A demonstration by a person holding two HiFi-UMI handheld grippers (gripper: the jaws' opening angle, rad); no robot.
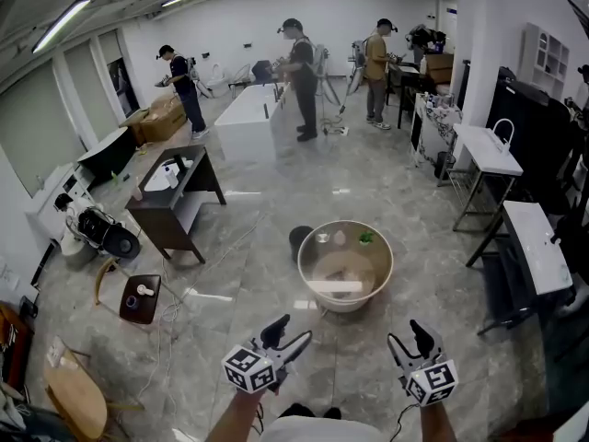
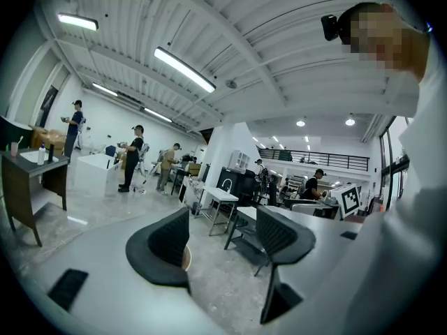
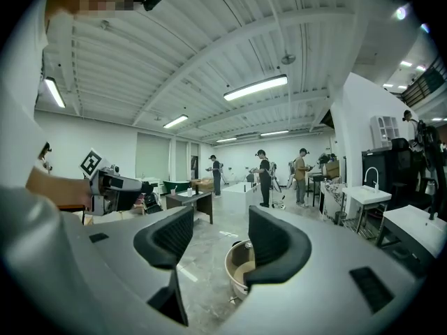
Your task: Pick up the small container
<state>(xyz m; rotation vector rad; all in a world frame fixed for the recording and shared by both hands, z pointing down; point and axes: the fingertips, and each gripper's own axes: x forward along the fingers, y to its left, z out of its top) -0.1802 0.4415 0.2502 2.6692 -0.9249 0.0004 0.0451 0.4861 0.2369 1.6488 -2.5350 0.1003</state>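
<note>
A big round beige basin (image 1: 345, 265) stands on the grey floor ahead of me; it also shows beside the right jaw in the right gripper view (image 3: 236, 267). On its far inner side lie a few small things, one white (image 1: 339, 238) and one green (image 1: 366, 238). A small dark round container (image 1: 300, 240) sits on the floor, touching the basin's far left rim. My left gripper (image 1: 288, 332) (image 2: 223, 237) hangs open and empty, short of the basin and to its left. My right gripper (image 1: 408, 336) (image 3: 213, 239) is open and empty too, short of the basin on its right.
A dark wooden table (image 1: 175, 191) stands at the left, a low stool (image 1: 140, 299) and loose cables (image 1: 198, 295) nearer me. White tables (image 1: 538, 247) line the right wall. Three people work at a white tub (image 1: 248, 118) far back.
</note>
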